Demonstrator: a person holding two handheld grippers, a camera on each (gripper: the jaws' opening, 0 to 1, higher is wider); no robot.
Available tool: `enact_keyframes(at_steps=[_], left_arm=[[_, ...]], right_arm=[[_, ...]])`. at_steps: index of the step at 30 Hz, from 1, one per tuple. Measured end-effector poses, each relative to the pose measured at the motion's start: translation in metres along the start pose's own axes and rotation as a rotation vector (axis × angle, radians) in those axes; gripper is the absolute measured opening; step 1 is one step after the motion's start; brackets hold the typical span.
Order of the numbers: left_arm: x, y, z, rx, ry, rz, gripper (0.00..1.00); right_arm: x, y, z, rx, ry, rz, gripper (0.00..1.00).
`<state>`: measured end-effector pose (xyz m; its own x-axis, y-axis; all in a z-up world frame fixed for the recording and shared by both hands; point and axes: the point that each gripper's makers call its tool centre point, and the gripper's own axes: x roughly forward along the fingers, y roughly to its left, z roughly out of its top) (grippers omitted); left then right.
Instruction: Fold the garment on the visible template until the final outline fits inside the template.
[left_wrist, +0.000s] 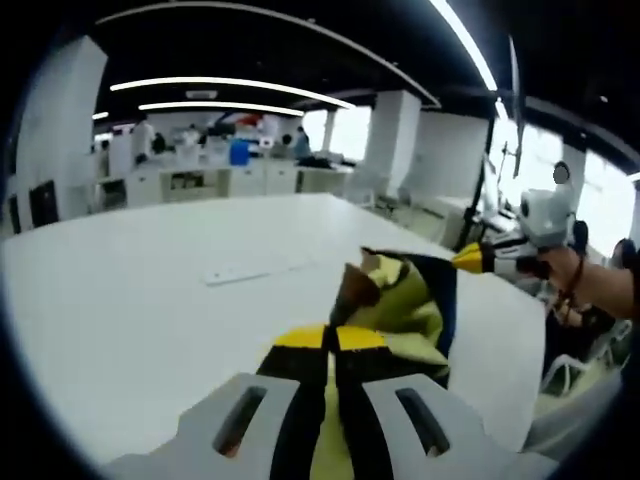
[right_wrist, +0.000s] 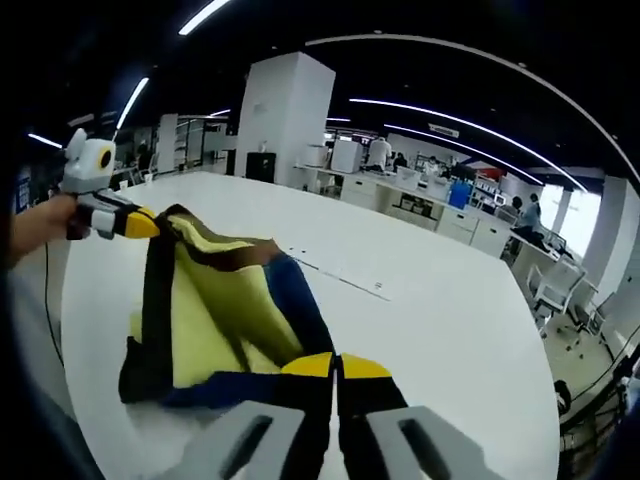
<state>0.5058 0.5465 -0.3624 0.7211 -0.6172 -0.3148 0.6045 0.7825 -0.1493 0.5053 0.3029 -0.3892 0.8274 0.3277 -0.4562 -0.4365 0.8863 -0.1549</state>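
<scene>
A yellow garment (left_wrist: 405, 300) with navy and brown trim hangs bunched between both grippers above the white table (left_wrist: 150, 290). In the left gripper view my left gripper (left_wrist: 332, 338) is shut on a yellow fold, and my right gripper (left_wrist: 468, 258) comes in from the right, pinching the garment's far corner. In the right gripper view the garment (right_wrist: 225, 320) is stretched out, its lower folds resting on the table (right_wrist: 450, 340). My right gripper (right_wrist: 335, 366) is shut on the navy edge. The left gripper (right_wrist: 148, 224) holds the brown-trimmed corner at the left.
Faint marks (left_wrist: 240, 272) lie on the tabletop beyond the garment, seen as thin lines (right_wrist: 345, 278) in the right gripper view. The person's hand (left_wrist: 590, 282) holds the right gripper. A white pillar (right_wrist: 285, 115), desks and chairs (right_wrist: 545, 290) stand beyond the table.
</scene>
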Motion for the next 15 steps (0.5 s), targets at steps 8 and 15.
enact_keyframes(at_steps=[8, 15], left_arm=[[0.034, 0.041, 0.026, 0.063, 0.040, 0.032, 0.00], [0.084, 0.071, 0.010, 0.068, 0.088, 0.056, 0.00]], right_arm=[[0.035, -0.034, 0.007, 0.090, -0.006, -0.060, 0.00], [0.064, -0.055, -0.006, 0.176, 0.022, -0.083, 0.00]])
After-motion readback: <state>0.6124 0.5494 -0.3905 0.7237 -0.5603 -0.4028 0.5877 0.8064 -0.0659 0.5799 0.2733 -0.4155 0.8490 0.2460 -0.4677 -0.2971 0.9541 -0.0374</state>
